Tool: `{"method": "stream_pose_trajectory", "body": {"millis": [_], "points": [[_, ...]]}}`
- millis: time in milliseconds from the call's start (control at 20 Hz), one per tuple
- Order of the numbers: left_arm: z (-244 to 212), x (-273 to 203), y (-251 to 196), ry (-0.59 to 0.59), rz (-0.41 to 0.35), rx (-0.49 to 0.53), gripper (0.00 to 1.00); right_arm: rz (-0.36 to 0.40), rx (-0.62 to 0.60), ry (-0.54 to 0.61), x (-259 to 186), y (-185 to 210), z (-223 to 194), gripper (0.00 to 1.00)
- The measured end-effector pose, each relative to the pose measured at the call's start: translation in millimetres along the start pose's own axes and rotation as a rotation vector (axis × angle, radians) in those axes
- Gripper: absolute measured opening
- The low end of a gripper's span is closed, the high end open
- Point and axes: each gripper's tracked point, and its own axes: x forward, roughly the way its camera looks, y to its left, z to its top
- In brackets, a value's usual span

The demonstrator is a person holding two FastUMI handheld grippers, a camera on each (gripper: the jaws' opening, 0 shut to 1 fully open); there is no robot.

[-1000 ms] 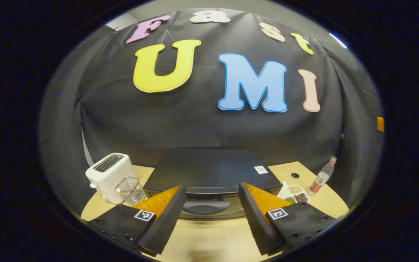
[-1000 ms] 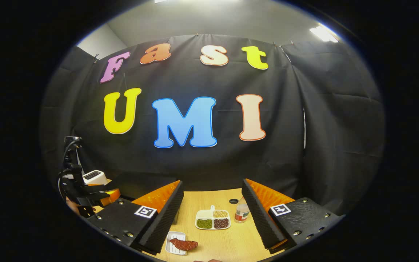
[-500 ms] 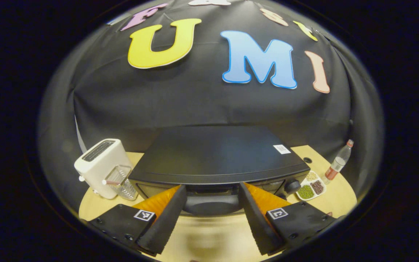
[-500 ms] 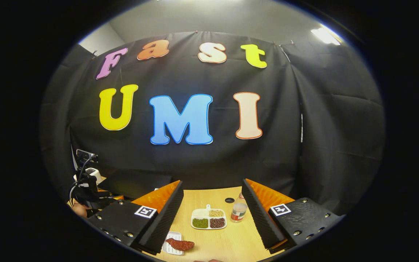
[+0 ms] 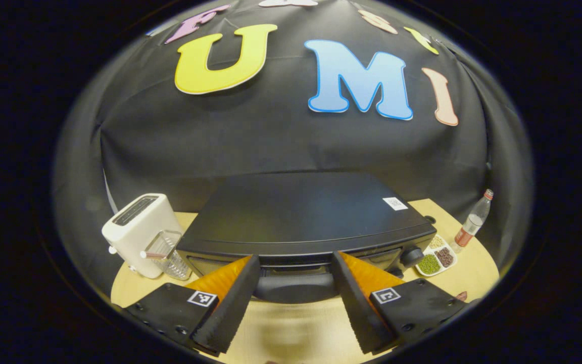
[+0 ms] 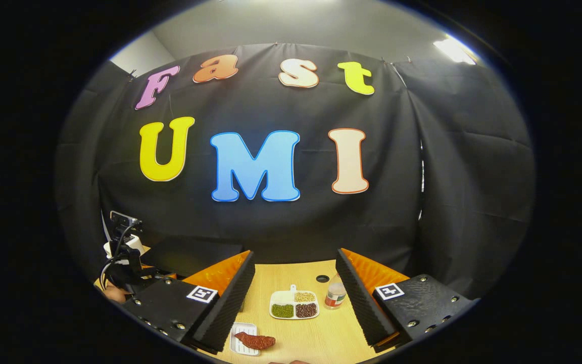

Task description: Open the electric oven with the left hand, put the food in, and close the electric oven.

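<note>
The black electric oven [image 5: 306, 217] stands on the wooden table, its door shut. Its curved dark door handle [image 5: 293, 286] lies between the fingers of my left gripper [image 5: 295, 273], which is open and close in front of it, not touching. In the right gripper view the oven [image 6: 192, 254] shows at the left, with the left gripper [image 6: 127, 263] and a hand in front of it. The food, a reddish-brown piece [image 6: 254, 340] on a small white tray [image 6: 239, 345], lies low between the fingers of my open right gripper [image 6: 295, 265], which hovers above the table.
A white toaster [image 5: 139, 232] and a clear glass container [image 5: 165, 254] stand left of the oven. A white divided dish of beans [image 6: 293, 306] and a small bottle [image 6: 335, 293] sit right of the oven. The table has a cable hole [image 6: 323, 278].
My left gripper has moved in toward the oven, so the handle now sits between its fingers. The right gripper has barely shifted.
</note>
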Motion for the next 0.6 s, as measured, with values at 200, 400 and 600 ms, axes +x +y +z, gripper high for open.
{"method": "stream_pose_trajectory", "body": {"millis": [200,400,600], "points": [[-8.7,-9.8,-1.5,0.001,-0.003,-0.001,1.0,0.007,0.001,-0.003,-3.0,3.7,0.4,0.98],[-22.1,-21.9,-2.5,0.01,-0.003,-0.002,1.0,0.021,0.0,-0.006,-6.5,8.6,2.4,0.98],[-37.1,-33.5,-4.5,0.022,-0.005,-0.009,0.96,0.029,-0.003,-0.031,-13.5,11.4,11.5,0.98]]}}
